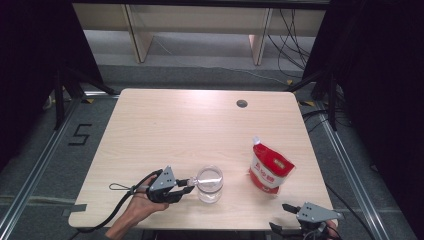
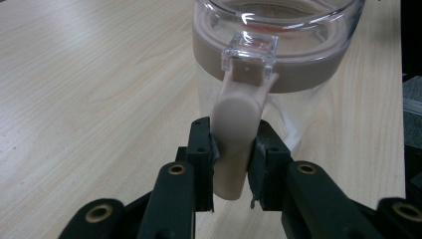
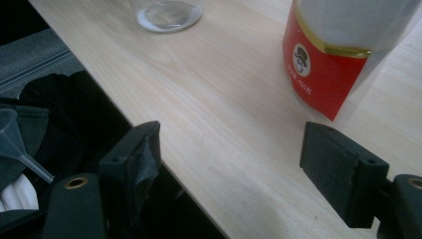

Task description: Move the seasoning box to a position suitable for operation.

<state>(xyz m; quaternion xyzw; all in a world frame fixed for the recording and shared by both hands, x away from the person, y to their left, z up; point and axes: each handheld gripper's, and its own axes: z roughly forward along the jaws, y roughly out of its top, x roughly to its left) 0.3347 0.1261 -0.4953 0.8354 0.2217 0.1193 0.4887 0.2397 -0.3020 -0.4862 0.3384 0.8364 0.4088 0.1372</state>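
High view shows our left gripper [image 1: 189,183] at the near left part of the table [image 1: 165,130], with its jaws pinching the beige handle [image 2: 234,134] of a clear glass jar [image 1: 209,183]. Left gripper view confirms both pads press on this handle, below the jar's beige collar. Our right gripper [image 1: 285,217] rests at the near right edge, jaws spread wide with nothing between them. A red and white pouch [image 1: 269,168] stands just beyond it, near the jar.
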